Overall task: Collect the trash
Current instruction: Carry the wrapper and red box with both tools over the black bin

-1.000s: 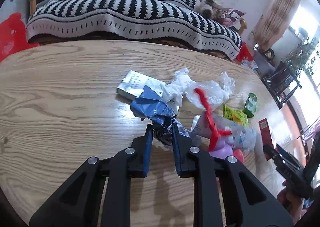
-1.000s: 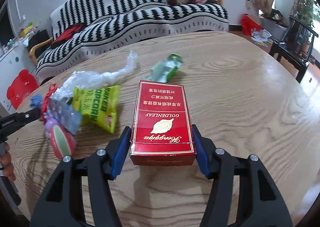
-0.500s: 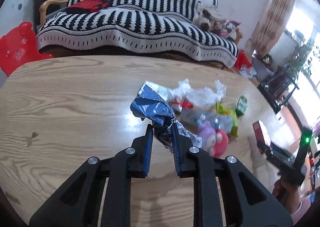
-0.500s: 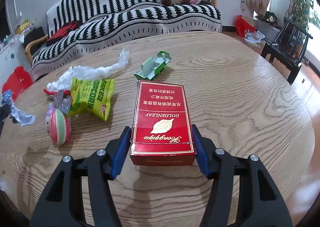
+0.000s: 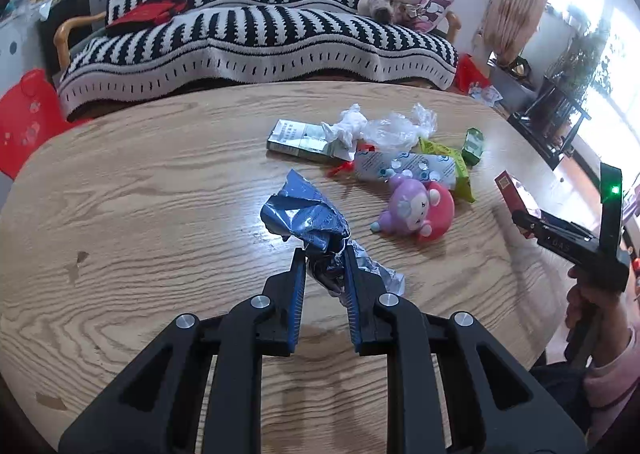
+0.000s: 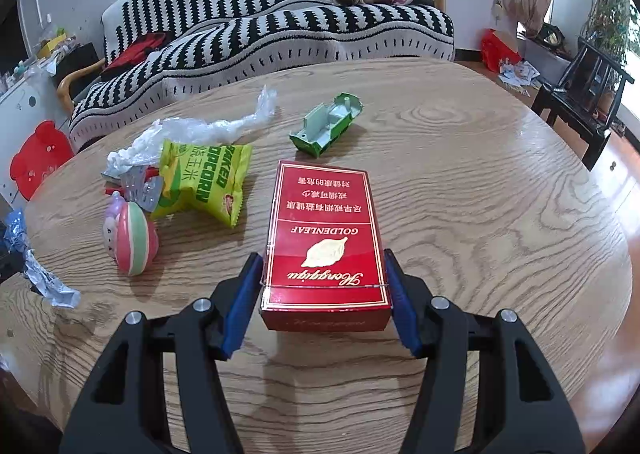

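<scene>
My left gripper (image 5: pixel 323 254) is shut on a crumpled blue foil wrapper (image 5: pixel 304 216) and holds it over the wooden table (image 5: pixel 140 190). My right gripper (image 6: pixel 323 262) is shut on a red cigarette box (image 6: pixel 325 238), held level above the table (image 6: pixel 500 194); it also shows at the right of the left wrist view (image 5: pixel 510 190). Left on the table are a yellow-green popcorn bag (image 6: pixel 204 178), clear plastic film (image 6: pixel 208 126), a green carton (image 6: pixel 328 124), a white-green cigarette pack (image 5: pixel 300 136) and crumpled white tissue (image 5: pixel 350 124).
A pink and purple round toy (image 5: pixel 416 210) lies by the trash pile, next to a blister pack (image 5: pixel 404 166). A black-and-white striped sofa (image 5: pixel 256 38) stands behind the table. A red child's chair (image 5: pixel 24 118) is at the left, a dark chair (image 6: pixel 588 94) at the right.
Both grippers have drawn back from the trash pile with their loads. The blue wrapper now hangs clear of the pile; the pile looks smaller and farther in both views.
</scene>
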Demonstrator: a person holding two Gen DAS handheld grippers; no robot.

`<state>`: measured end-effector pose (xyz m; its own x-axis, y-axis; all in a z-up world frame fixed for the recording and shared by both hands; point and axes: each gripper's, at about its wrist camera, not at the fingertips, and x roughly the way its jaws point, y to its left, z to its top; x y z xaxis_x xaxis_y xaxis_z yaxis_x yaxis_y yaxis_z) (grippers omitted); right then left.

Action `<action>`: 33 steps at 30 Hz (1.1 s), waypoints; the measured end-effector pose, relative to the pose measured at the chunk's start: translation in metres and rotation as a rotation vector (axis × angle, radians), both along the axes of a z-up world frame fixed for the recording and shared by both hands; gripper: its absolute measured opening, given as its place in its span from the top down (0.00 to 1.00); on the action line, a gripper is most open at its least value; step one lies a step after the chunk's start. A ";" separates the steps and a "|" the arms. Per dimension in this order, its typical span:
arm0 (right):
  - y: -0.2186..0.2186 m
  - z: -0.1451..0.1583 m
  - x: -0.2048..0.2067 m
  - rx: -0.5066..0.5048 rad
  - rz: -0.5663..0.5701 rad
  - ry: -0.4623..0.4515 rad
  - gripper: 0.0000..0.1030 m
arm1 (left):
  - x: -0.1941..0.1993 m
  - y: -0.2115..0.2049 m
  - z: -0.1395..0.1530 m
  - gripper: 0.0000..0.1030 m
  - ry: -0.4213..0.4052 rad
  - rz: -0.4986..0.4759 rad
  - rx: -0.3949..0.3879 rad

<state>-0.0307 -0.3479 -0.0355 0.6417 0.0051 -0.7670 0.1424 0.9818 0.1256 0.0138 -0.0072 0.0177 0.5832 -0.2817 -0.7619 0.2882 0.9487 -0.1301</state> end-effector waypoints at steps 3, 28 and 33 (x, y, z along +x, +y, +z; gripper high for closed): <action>0.003 0.000 0.001 -0.013 0.010 0.002 0.43 | 0.001 -0.004 -0.002 0.83 0.005 -0.001 0.002; -0.033 0.064 -0.069 0.092 -0.096 -0.250 0.43 | -0.063 -0.058 0.030 0.83 -0.087 -0.104 -0.043; -0.078 0.106 -0.162 0.083 -0.148 -0.357 0.43 | -0.129 -0.131 0.056 0.83 -0.129 -0.296 -0.059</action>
